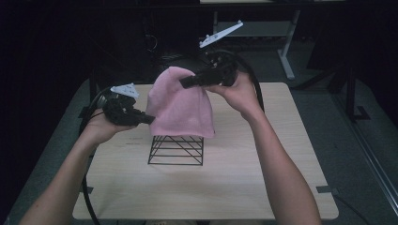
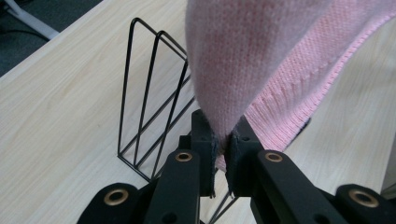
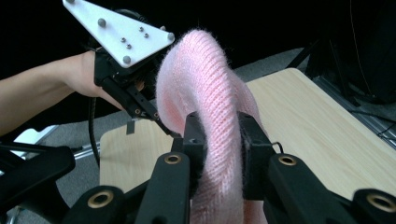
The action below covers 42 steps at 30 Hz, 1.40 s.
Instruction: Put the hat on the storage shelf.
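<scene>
Both grippers' jaws pinch pink knit (image 1: 180, 110) above wire rack (image 1: 176, 150)

A dim lab or office: a pale wooden table (image 1: 281, 187) on grey carpet (image 1: 356, 159) (white desk legs (image 1: 286, 58) behind).

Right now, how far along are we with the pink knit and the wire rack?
Done: both grippers are clamped on the pink knit, left gripper low, right gripper at its top. In hand: it hangs over the wire rack. Left: lowering and releasing, likely.
</scene>
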{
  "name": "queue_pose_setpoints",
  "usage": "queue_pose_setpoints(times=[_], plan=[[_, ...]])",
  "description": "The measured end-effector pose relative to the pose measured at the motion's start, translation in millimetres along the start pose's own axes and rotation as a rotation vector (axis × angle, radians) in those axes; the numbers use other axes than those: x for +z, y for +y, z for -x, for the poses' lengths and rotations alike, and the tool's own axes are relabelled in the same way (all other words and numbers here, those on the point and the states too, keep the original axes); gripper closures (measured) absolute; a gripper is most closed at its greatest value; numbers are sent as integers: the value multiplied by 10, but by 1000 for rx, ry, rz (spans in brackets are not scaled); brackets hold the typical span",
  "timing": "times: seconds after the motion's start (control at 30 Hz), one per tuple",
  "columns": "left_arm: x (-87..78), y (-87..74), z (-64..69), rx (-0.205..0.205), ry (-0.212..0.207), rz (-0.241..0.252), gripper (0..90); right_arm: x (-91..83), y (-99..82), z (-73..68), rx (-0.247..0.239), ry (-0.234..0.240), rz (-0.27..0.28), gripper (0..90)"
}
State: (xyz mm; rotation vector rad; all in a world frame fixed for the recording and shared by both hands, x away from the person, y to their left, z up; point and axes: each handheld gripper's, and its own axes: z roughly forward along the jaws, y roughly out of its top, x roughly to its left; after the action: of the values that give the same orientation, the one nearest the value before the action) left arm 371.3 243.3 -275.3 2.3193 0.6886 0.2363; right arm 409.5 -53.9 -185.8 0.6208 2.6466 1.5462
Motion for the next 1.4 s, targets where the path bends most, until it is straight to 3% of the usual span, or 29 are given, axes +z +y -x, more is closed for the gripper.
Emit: queue_pose_setpoints(times=[0.27,0.67,0.87,1.13,1.4], plan=[[31,-31,41,5,-8,-4,836,27,-94,21,4,18,15,759],[34,-262,12,-22,-25,-9,837,225,-123,-89,-25,81,-12,758],[61,-349,10,-36,-21,-4,838,309,-184,-75,-32,105,-11,757],[94,-476,30,-18,-19,-17,838,428,-291,-55,-25,132,-9,752],[131,-621,-12,-52,-19,-18,838,566,-395,-56,-23,166,-27,747]])
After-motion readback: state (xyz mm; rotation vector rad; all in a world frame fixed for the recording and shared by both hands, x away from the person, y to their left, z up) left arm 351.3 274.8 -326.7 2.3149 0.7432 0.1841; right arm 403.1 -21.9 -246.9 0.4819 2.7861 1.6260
